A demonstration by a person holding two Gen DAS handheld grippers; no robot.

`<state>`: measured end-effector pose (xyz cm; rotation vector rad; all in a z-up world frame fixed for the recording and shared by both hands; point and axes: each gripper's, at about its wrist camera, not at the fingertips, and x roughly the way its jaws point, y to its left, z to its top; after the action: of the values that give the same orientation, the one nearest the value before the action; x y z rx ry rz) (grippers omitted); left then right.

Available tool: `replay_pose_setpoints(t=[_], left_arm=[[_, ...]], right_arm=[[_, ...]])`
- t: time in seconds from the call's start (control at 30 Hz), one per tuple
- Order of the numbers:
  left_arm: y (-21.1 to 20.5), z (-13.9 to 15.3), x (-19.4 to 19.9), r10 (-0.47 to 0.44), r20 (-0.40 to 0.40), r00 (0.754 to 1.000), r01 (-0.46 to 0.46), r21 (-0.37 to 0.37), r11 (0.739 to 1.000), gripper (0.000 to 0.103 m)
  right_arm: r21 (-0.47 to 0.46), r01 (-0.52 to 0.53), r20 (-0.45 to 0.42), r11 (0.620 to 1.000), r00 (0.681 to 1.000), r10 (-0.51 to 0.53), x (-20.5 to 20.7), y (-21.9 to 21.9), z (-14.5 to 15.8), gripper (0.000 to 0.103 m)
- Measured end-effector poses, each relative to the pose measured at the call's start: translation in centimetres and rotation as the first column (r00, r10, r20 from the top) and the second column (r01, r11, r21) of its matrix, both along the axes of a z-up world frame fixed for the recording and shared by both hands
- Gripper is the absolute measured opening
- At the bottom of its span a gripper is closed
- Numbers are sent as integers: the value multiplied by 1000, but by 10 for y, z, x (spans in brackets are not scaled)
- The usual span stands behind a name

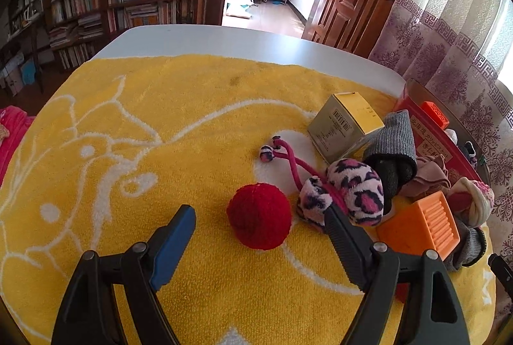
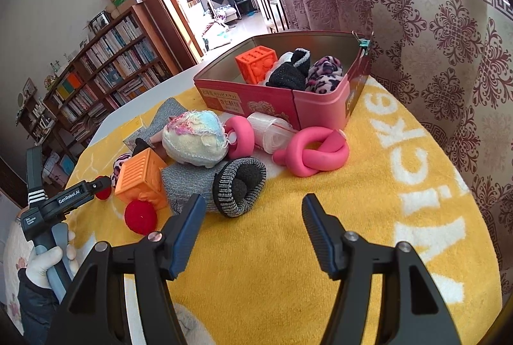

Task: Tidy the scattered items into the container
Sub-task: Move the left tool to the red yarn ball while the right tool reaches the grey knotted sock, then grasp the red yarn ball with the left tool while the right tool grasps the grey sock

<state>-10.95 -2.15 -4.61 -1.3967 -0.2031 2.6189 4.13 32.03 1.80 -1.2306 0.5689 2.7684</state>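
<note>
Three soft things already lie in the red tin box (image 2: 320, 107) – an orange cube, a dark sock, a spotted roll. Left at nine o'clock of it: the red wool ball (image 1: 259, 216) and more. The left gripper (image 1: 259, 218) and the right gripper (image 2: 253, 210) are spread apart, empty.

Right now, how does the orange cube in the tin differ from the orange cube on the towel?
The orange cube in the tin sits inside the red tin beside a black sock; the orange cube on the towel lies outside on the yellow towel, against a grey sock. The cube in the tin is deeper orange-red with knobbly relief; the cube on the towel is paler with ridged lines. Both are soft-looking blocks with patterned faces.
</note>
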Motion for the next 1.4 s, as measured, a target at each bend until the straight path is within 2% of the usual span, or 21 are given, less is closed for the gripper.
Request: replay_pose_setpoints(t=[0.07,0.13,0.3,0.47,0.73,0.93,1.07,1.1,1.17,1.2,1.4], left_arm=[[1,-1,0,-10,-6,1000,10,5,1000,75],[1,-1,-1,-22,-11,1000,23,23,999,60],[3,1,2,-27,-38,999,27,9,1000,39],[2,2,6,-31,-57,998,31,0,1000,39],[-11,12,15,-16,-96,995,21,42,999,39],[-9,18,17,-24,-115,993,32,66,997,39],[-7,19,19,-31,-116,993,40,73,997,39],[-7,19,19,-32,-117,993,41,74,996,39],[-7,18,19,-32,-117,993,41,76,996,39],[-7,18,19,-31,-117,993,41,79,996,39],[-8,17,18,-25,-114,993,35,85,996,39]], right_arm=[[1,-10,6,1000,1000,10,0,-3,-2,67],[8,-22,10,1000,1000,22,0,-7,-4,67],[35,-66,9,997,998,65,3,-18,-3,67],[58,-122,7,991,993,121,10,-32,0,67],[44,-208,34,977,978,207,26,-48,-5,67],[53,-319,58,946,947,316,40,-76,-8,67],[99,-384,105,918,922,374,45,-98,-15,67],[110,-392,120,913,918,379,45,-102,-18,64],[118,-405,146,907,910,387,45,-108,-25,49],[120,-404,158,907,909,384,44,-109,-29,46],[134,-400,157,907,912,379,44,-110,-27,45]])
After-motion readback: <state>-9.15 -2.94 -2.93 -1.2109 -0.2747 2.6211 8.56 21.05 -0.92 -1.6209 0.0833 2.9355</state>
